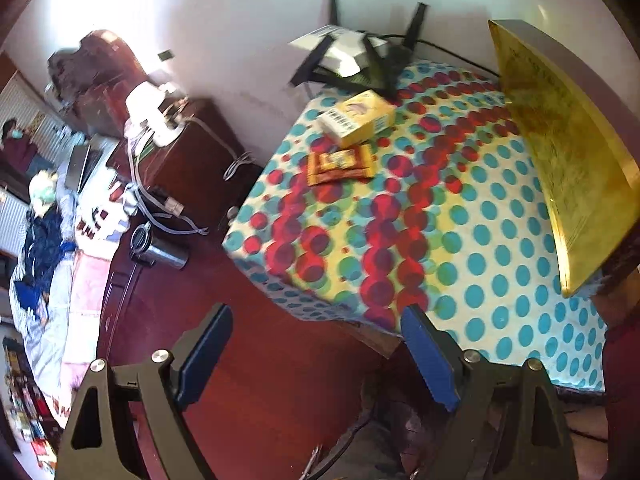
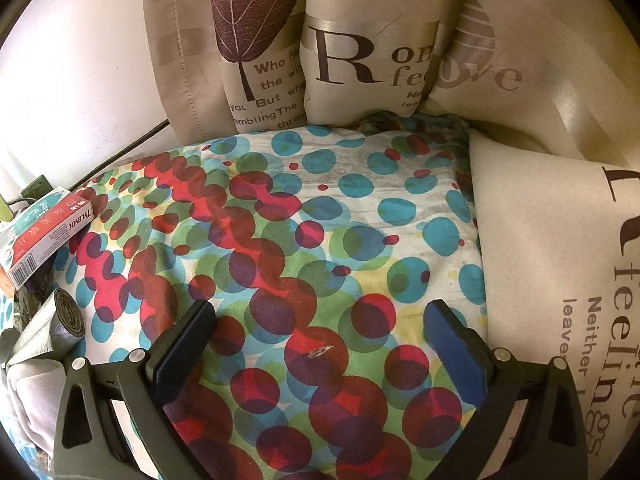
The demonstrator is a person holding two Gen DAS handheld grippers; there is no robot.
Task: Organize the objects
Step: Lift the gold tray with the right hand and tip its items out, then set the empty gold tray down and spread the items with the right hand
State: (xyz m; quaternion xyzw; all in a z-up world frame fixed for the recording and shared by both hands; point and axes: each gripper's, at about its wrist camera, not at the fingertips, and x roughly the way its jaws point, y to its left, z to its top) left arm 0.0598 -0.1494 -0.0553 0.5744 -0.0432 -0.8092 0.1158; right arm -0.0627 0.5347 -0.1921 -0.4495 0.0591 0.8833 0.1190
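Note:
In the left wrist view a yellow box (image 1: 358,120) lies on a dotted cloth (image 1: 460,220) over a small table, with a red-and-gold packet (image 1: 340,165) just in front of it. My left gripper (image 1: 316,340) is open and empty, held above the table's near corner, well short of both. In the right wrist view my right gripper (image 2: 320,336) is open and empty above a dotted cushion (image 2: 280,240). A Tylenol box (image 2: 48,234) lies at the far left, with a grey bag roll (image 2: 68,318) below it.
A black router (image 1: 356,56) stands at the table's back by the wall. A gold-faced framed panel (image 1: 560,152) leans at the right. A dark wood cabinet (image 1: 192,152) with cables stands left. Printed pillows (image 2: 360,48) stand behind the cushion, and another pillow (image 2: 560,280) stands to its right.

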